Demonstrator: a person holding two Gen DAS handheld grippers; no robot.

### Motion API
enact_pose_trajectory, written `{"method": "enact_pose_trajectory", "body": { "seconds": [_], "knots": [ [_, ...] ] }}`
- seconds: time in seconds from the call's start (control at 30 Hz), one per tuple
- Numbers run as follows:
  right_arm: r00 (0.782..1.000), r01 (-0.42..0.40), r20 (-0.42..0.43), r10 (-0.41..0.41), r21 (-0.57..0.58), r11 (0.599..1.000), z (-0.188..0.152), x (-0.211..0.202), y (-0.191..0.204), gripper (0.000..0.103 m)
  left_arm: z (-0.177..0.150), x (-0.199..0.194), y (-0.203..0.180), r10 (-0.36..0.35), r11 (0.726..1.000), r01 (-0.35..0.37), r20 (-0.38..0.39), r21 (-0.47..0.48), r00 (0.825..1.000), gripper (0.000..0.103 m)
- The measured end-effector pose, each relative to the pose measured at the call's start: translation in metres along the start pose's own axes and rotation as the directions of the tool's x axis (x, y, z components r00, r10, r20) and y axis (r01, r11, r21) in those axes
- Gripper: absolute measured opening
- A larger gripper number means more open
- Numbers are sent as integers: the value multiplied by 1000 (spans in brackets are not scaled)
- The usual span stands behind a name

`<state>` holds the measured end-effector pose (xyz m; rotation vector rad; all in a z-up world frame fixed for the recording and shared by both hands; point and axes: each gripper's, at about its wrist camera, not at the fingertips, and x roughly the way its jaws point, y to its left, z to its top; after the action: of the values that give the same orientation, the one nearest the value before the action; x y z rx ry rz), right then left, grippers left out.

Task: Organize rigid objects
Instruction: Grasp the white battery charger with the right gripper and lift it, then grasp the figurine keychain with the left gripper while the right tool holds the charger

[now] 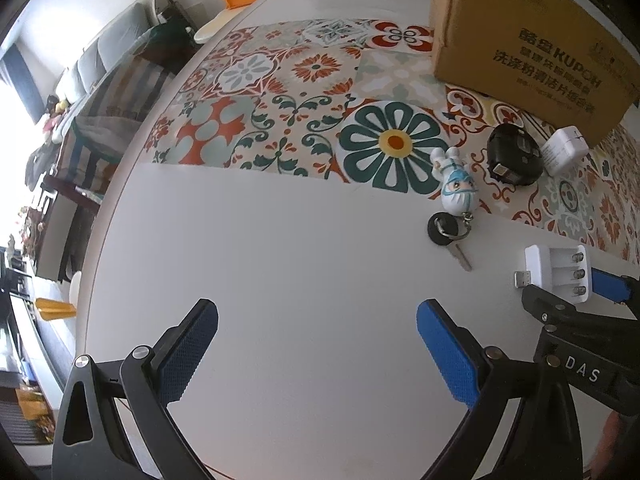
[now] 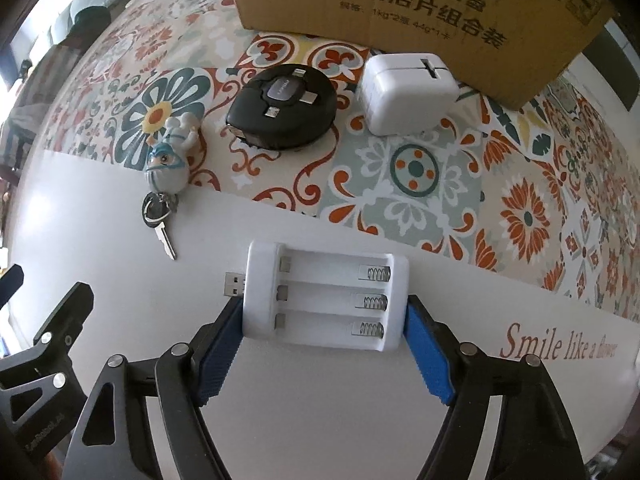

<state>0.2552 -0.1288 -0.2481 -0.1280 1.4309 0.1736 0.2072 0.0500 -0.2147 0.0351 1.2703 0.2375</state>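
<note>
My right gripper (image 2: 324,316) is shut on a white battery charger (image 2: 326,300) with three empty slots and a USB plug, on the white table; it also shows in the left wrist view (image 1: 558,274). Beyond it lie a figurine keychain with a key (image 2: 168,168), a black round cable hub (image 2: 282,110) and a white power adapter (image 2: 404,94). A brown cardboard box (image 2: 420,12) stands behind them. My left gripper (image 1: 316,320) is open and empty over bare table, left of the charger. The keychain (image 1: 454,184), the hub (image 1: 514,154), the adapter (image 1: 564,150) and the box (image 1: 528,44) also show there.
A patterned floral mat (image 1: 304,104) covers the far half of the round white table (image 1: 260,260). Chairs and a sofa stand beyond the table's left edge (image 1: 104,92). Red lettering (image 2: 560,346) is printed on the table at right.
</note>
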Motion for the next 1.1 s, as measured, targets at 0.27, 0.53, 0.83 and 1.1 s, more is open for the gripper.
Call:
{"method": "enact_pose_trajectory", "body": {
  "seconds": [0.27, 0.53, 0.83, 1.1],
  "knots": [
    [998, -2, 67, -1, 44, 999, -2, -26, -18, 77, 7, -9, -11, -71, 996, 68, 50, 55, 996, 101],
    [993, 3, 119, -18, 127, 992, 2, -46, -46, 77, 22, -14, -35, -162, 981, 148, 110, 121, 981, 91],
    [988, 4, 150, -36, 209, 978, -3, -48, -64, 77, 42, -1, -58, -210, 963, 191, 86, 187, 974, 78],
    [986, 0, 159, -38, 230, 973, -1, -43, -69, 77, 52, 15, -67, -220, 959, 203, 66, 200, 973, 59]
  ]
}}
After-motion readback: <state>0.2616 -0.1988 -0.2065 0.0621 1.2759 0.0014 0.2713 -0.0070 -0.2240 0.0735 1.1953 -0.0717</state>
